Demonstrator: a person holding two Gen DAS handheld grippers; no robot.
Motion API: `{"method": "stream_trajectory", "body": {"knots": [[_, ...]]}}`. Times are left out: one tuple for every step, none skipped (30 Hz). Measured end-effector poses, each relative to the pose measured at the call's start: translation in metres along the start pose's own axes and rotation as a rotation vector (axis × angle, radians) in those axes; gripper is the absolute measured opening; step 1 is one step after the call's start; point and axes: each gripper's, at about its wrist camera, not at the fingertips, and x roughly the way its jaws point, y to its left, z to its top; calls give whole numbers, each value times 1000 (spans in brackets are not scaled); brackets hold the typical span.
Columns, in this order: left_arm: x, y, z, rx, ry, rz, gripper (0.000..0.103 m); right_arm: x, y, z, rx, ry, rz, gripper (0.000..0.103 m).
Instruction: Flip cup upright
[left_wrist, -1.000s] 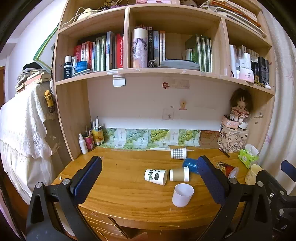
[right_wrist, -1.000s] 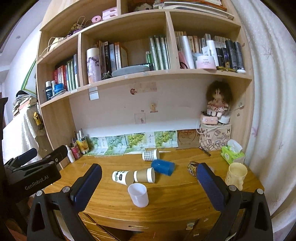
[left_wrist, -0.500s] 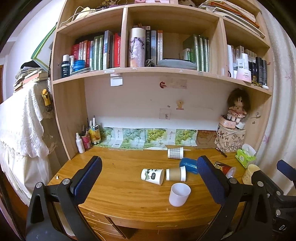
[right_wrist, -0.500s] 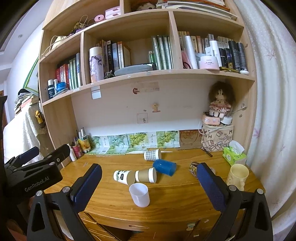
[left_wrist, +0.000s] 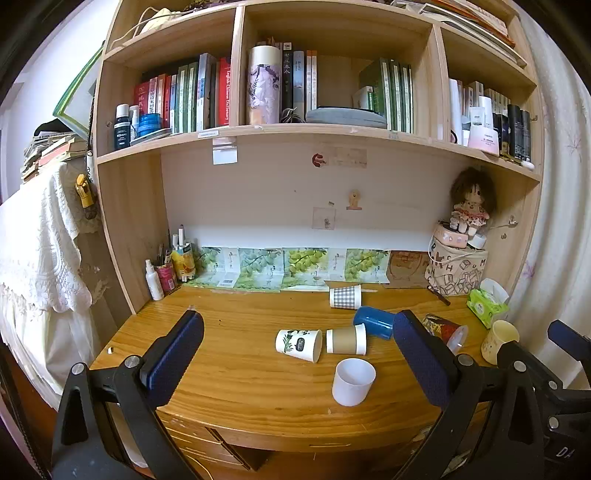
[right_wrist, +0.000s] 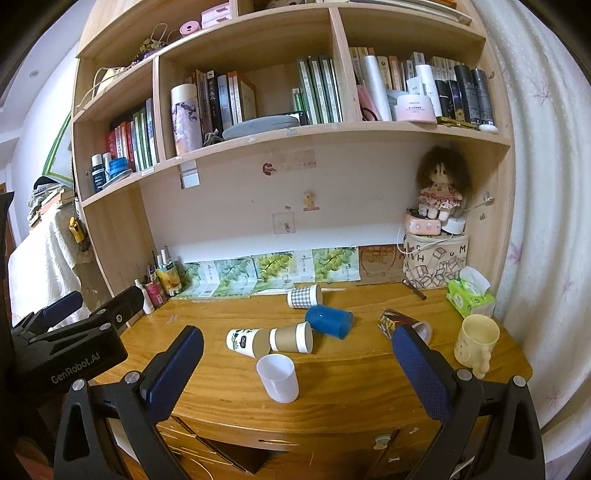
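Observation:
Several cups lie on their sides on the wooden desk (left_wrist: 236, 373): a white leaf-print cup (left_wrist: 299, 344) (right_wrist: 243, 342), a brown paper cup (left_wrist: 346, 339) (right_wrist: 291, 337), a blue cup (left_wrist: 373, 322) (right_wrist: 328, 321), a checked cup (left_wrist: 345, 296) (right_wrist: 303, 296) and a patterned cup (left_wrist: 443, 326) (right_wrist: 400, 322). A plain white cup (left_wrist: 353, 381) (right_wrist: 277, 377) stands upright in front. My left gripper (left_wrist: 295, 354) and right gripper (right_wrist: 291, 365) are both open and empty, held back from the desk's front edge.
A cream mug (right_wrist: 475, 341) stands at the desk's right, near a green tissue pack (right_wrist: 469, 295). A patterned box with a doll (right_wrist: 437, 221) sits back right. Bottles and pens (left_wrist: 170, 269) stand back left. Bookshelves rise above. Drawers (right_wrist: 280, 439) are below the desk edge.
Both views have shifted slightly; the cups sit a little lower and more left in the left wrist view. No cup has moved and both grippers stay open.

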Motion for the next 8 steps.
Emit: {"method": "stream_trajectory", "body": {"knots": [[0, 0, 0, 0, -1, 1, 102, 1, -1, 0, 1, 2, 1, 102], [0, 0, 0, 0, -2, 1, 102, 2, -1, 0, 0, 4, 2, 102], [1, 0, 0, 1, -2, 2, 102, 2, -1, 1, 1, 5, 3, 102], [2, 0, 0, 2, -1, 2, 102, 3, -1, 1, 0, 6, 4, 102], [2, 0, 0, 1, -2, 2, 102, 4, -1, 1, -1, 8, 4, 102], [2, 0, 1, 0, -2, 2, 102, 5, 0, 1, -1, 9, 5, 102], [2, 0, 1, 0, -2, 2, 102, 6, 0, 1, -2, 10, 7, 102], [3, 0, 1, 1, -3, 2, 102, 7, 0, 2, -3, 12, 8, 102]]}}
